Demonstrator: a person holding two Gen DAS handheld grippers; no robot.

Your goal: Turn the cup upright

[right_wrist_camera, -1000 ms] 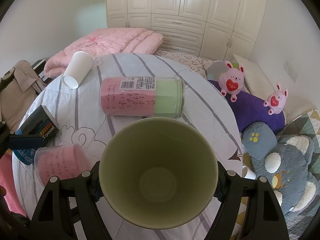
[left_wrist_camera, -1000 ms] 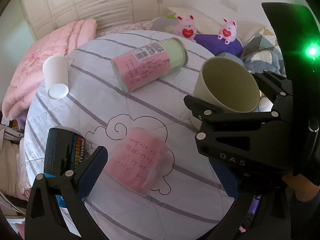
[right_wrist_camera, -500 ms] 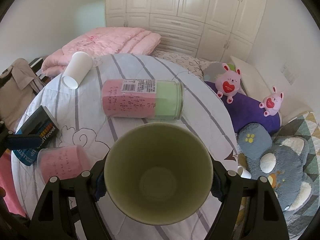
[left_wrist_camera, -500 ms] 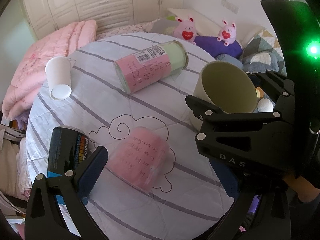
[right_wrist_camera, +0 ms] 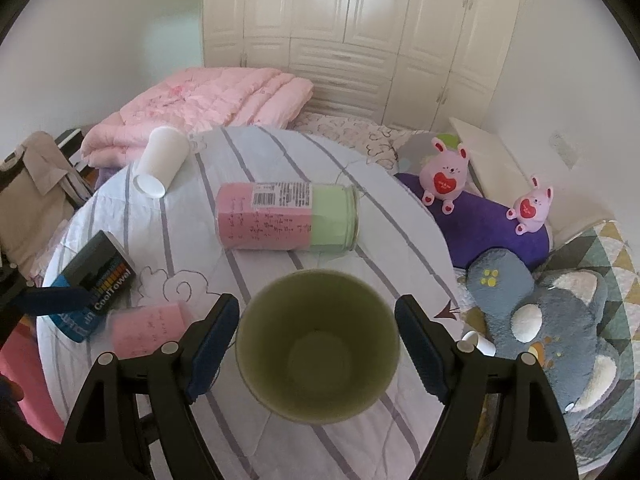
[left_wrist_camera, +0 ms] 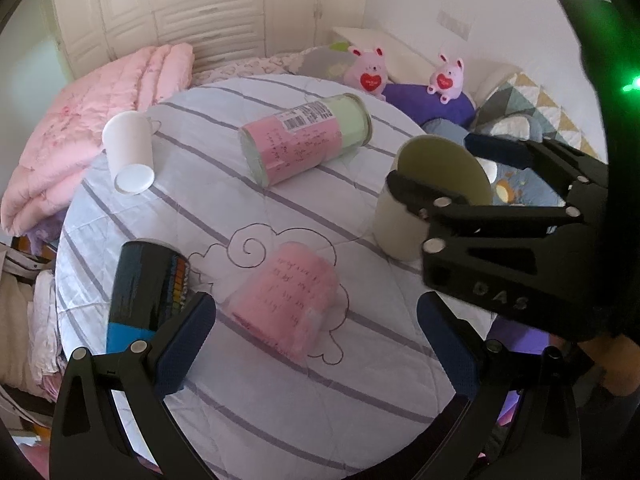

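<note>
A pale green cup (right_wrist_camera: 318, 354) stands upright on the round striped table (right_wrist_camera: 260, 152), mouth up. My right gripper (right_wrist_camera: 316, 342) is open, its blue pads on either side of the cup with small gaps. The cup also shows in the left wrist view (left_wrist_camera: 416, 208) with the right gripper (left_wrist_camera: 460, 184) around its rim. My left gripper (left_wrist_camera: 316, 320) is open and empty, low over a clear cup with pink paper inside (left_wrist_camera: 292, 296) that lies on its side. A white paper cup (left_wrist_camera: 128, 152) lies on its side at the far left.
A pink and green canister (left_wrist_camera: 306, 140) lies on its side mid-table. A dark CoolTowel can (left_wrist_camera: 144, 288) lies at the left edge. A pink quilt (right_wrist_camera: 200, 108), plush toys (right_wrist_camera: 444, 172) and cushions surround the table.
My right gripper has opened and drawn back a little from the green cup, which now stands on the table. The left gripper has pulled back slightly.
</note>
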